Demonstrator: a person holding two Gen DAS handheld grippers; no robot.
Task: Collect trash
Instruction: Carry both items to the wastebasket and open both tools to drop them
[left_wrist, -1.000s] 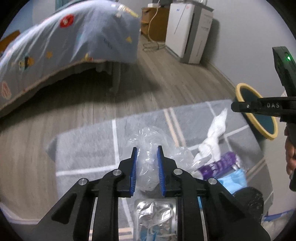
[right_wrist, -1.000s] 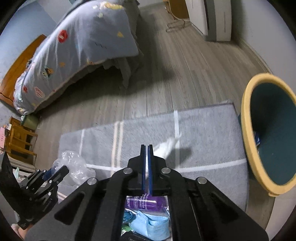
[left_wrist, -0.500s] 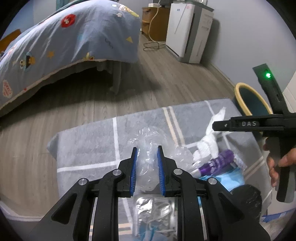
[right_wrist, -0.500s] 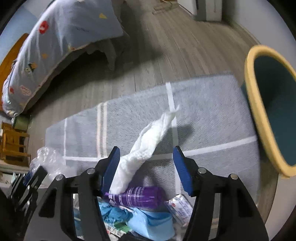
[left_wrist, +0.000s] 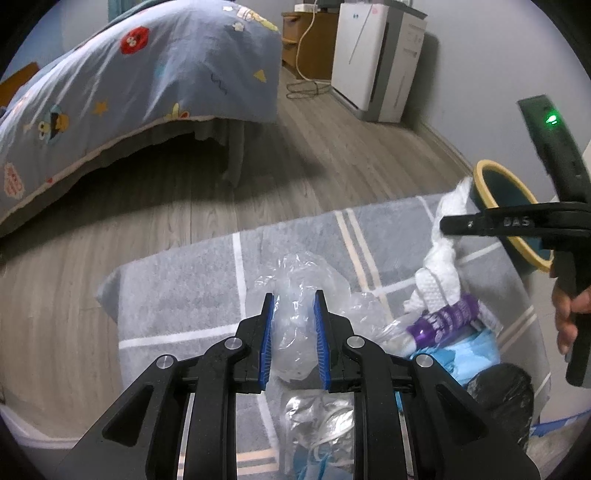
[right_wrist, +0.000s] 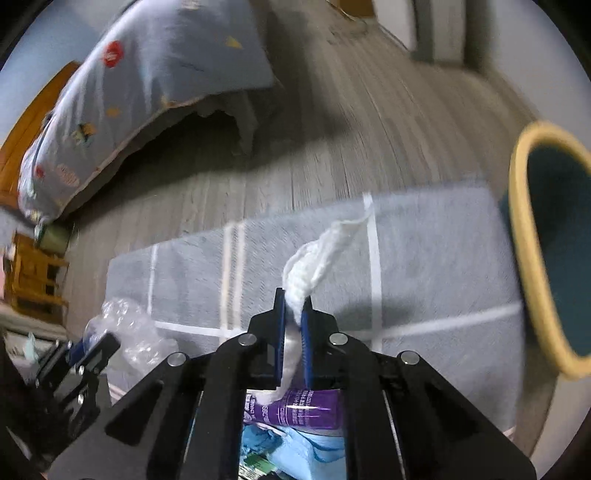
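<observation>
My left gripper (left_wrist: 293, 299) is shut on a crumpled clear plastic bag (left_wrist: 295, 277) above the grey rug (left_wrist: 177, 295). My right gripper (right_wrist: 293, 299) is shut on a twisted white paper towel (right_wrist: 321, 251), whose free end sticks out past the blue pads. In the left wrist view the same towel (left_wrist: 443, 258) hangs below the right gripper's black body (left_wrist: 509, 221). A purple tube (right_wrist: 295, 406) and a blue face mask (right_wrist: 303, 446) lie on the rug under the right gripper. The trash bin (right_wrist: 532, 258), yellow-rimmed with a dark teal inside, stands at the rug's right edge.
A bed with a blue patterned quilt (left_wrist: 129, 81) overhangs the wood floor at the back left. A white appliance (left_wrist: 373, 59) and a wooden cabinet (left_wrist: 306, 40) stand by the far wall. A black bag (left_wrist: 502, 391) and a foil packet (left_wrist: 317, 417) lie close by on the rug.
The right gripper opened around the white paper towel, then shut on it and came down toward the rug. The left gripper kept still, holding the plastic bag.
</observation>
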